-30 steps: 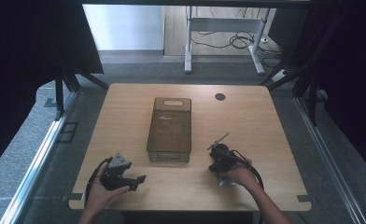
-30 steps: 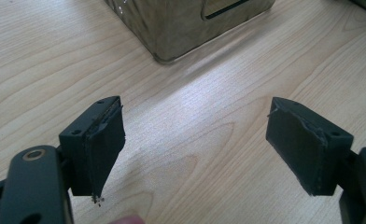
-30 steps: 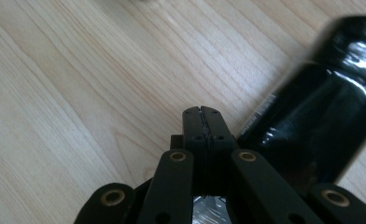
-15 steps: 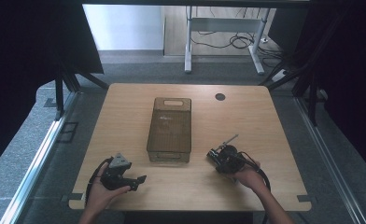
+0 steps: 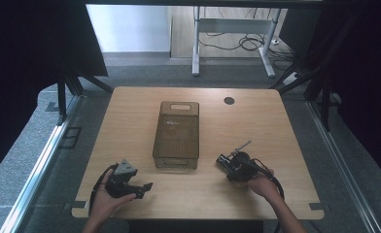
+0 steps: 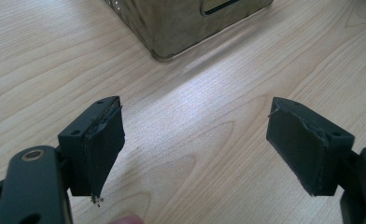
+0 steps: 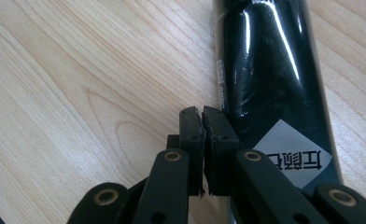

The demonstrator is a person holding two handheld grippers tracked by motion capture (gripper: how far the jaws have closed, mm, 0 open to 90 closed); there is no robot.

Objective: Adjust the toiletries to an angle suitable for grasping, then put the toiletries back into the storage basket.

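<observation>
A glossy black packet [image 7: 270, 79] lies flat on the wooden table [image 5: 276, 121], near its front edge and toward the right front corner, just beside the tips of the right gripper [image 7: 202, 114]. In the right gripper view it looks like a long, shiny film-wrapped bar or pouch with a grey diamond label printed in white characters; what is inside I cannot tell. Judging by the sheen, the wrapper is likely slick and thin, the packet light, and possibly soft enough to dent, so a hold across its narrow width near the middle, with modest pressure, seems safest; a pinch at the very end could let it slide or swing.

The right gripper's jaws are pressed together with nothing between them, their tips at the packet's left edge as that view shows it. They would need to spread before they could straddle it.

The left gripper [image 5: 141, 186] rests in the person's left hand [image 5: 103, 201] near the left front corner, jaws spread wide over bare wood, empty.

A translucent brown plastic bin [image 5: 177, 131] stands in the middle of the table, its near end between the two grippers, apart from both.
</observation>
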